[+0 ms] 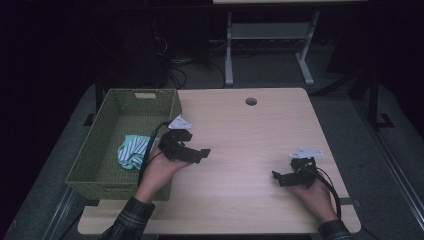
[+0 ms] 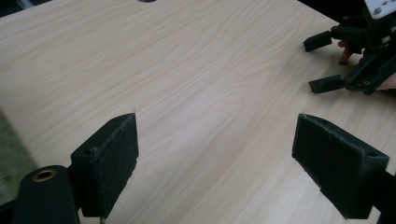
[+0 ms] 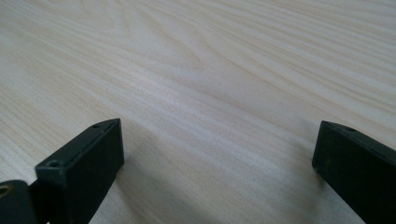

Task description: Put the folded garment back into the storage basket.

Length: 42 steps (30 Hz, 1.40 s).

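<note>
Our left gripper (image 1: 197, 152) hangs above the table (image 1: 240, 130) just beside the basket (image 1: 100, 155), its jaws spread wide with nothing between them; our right gripper (image 1: 280, 177) sits low at 5 o'clock on the table, jaws likewise released and empty. In the left gripper view we see the right gripper (image 2: 322, 63) far off at 2 o'clock, cut by the frame edge. The striped cloth (image 1: 132, 151) is partly hidden: our left hand (image 1: 160, 170) and the gripper's cable cover its right edge, and its folds are too small to read. It looks crumpled, white with dark stripes and a mint-green border. It lies inside the green woven basket, toward the near right part, at 9 o'clock from the left gripper and close to it, well apart from the right gripper. The room beyond the table is too dark to make out.
</note>
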Each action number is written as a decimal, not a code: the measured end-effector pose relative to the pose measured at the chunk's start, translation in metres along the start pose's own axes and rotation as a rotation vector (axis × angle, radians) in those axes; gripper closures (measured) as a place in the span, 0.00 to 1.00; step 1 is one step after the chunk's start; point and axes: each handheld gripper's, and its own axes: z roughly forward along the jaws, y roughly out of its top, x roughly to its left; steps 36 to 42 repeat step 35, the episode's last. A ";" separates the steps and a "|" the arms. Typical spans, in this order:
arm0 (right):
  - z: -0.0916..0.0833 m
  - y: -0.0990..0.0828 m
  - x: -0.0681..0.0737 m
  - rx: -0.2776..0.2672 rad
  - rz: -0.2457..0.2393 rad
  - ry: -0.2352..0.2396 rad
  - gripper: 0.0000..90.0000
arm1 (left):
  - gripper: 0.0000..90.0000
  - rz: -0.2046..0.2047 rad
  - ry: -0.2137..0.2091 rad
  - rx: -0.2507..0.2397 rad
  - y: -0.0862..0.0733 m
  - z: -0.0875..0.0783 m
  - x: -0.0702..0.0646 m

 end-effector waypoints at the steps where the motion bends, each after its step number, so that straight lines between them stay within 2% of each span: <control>1: 0.000 0.000 0.000 0.000 0.000 0.000 0.02 | 0.15 0.001 -0.003 -0.003 0.000 0.003 -0.003; 3: 0.000 0.000 0.000 0.000 0.000 0.000 0.02 | 0.15 0.016 -0.003 -0.007 -0.002 0.010 -0.008; 10: 0.000 0.000 0.000 0.001 0.001 0.000 0.02 | 0.15 0.042 -0.006 0.023 -0.015 0.039 -0.022; 16: 0.000 0.000 0.000 0.001 0.001 0.000 0.02 | 0.15 0.043 -0.006 0.082 -0.033 0.067 -0.028; 22: 0.000 0.000 0.000 0.001 0.000 0.000 0.02 | 0.15 0.055 -0.003 0.158 -0.047 0.087 -0.029; 31: 0.000 0.000 0.000 0.001 0.001 0.000 0.02 | 0.15 0.067 0.007 0.224 -0.057 0.099 -0.029; 35: 0.000 0.000 0.000 0.002 0.002 0.000 0.02 | 0.15 0.082 0.007 0.240 -0.058 0.102 -0.030; 42: 0.000 0.000 0.000 0.002 0.002 0.000 0.02 | 0.15 0.082 0.007 0.240 -0.058 0.102 -0.030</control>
